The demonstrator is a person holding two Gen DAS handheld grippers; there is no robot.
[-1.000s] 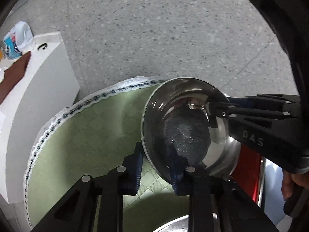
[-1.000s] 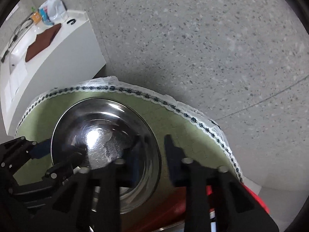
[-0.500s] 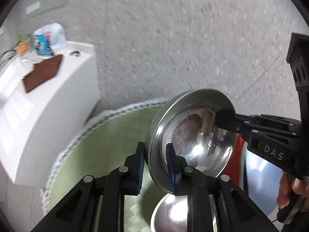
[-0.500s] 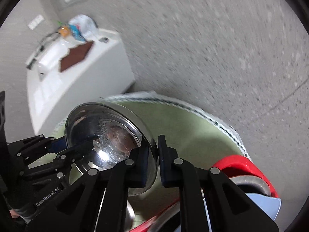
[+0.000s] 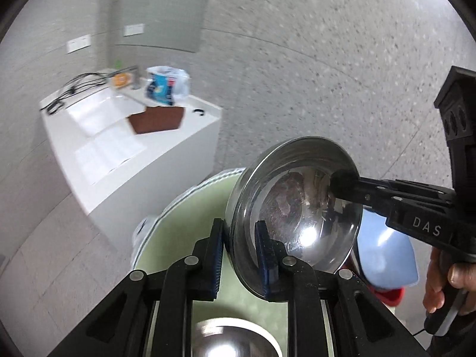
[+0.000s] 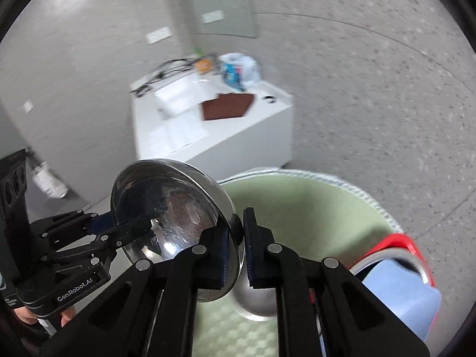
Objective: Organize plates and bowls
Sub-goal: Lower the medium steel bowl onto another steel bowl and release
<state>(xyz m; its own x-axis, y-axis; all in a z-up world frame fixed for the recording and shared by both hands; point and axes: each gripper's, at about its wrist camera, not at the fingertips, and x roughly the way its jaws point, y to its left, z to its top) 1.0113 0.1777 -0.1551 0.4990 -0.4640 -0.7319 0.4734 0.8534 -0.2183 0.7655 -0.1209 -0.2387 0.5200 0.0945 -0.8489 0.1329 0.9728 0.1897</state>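
Note:
A shiny steel bowl is held tilted on edge above the round green table. My left gripper is shut on its near rim. My right gripper is shut on the opposite rim of the same bowl. Each gripper shows in the other's view, the right one from the right, the left one from the left. A second steel bowl lies on the table below. A blue bowl sits in a red one at the right.
The table's green cloth has a white lace edge. A white cabinet stands beyond the table with a brown cloth, papers, cables and a plastic bag. Speckled grey floor lies all around.
Both grippers closed on the steel bowl's rim and lifted it off the table, tipping it upright. A second steel bowl came into view beneath. Both views tilted up toward the cabinet and wall.

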